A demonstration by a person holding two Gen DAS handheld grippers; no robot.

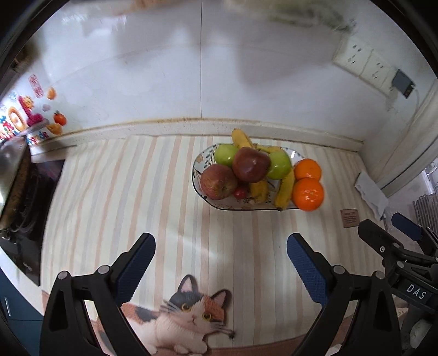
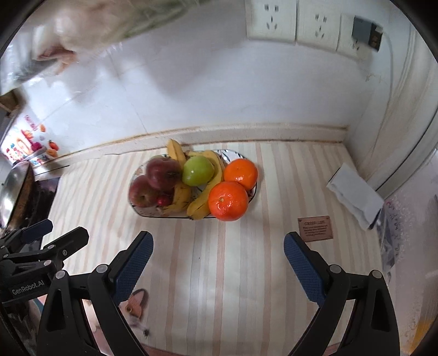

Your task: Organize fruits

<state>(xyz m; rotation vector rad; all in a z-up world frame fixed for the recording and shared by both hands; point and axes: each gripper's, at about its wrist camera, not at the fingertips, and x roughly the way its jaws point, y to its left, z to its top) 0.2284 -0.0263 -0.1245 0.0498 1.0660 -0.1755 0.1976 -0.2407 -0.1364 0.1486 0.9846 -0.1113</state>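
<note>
2 apples (image 2: 153, 180) hide 1 small red fruit (image 2: 163, 200)

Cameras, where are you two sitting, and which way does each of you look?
Left wrist: sits on the left gripper, looking forward and down at the fruit plate on the striped mat; its own open fingers show, plus the right gripper at its right edge.
Right wrist: sits on the right gripper, facing the same plate; its open fingers show, plus the left gripper at its left edge.
Shared: plate, fruit, mat, wall sockets.
</note>
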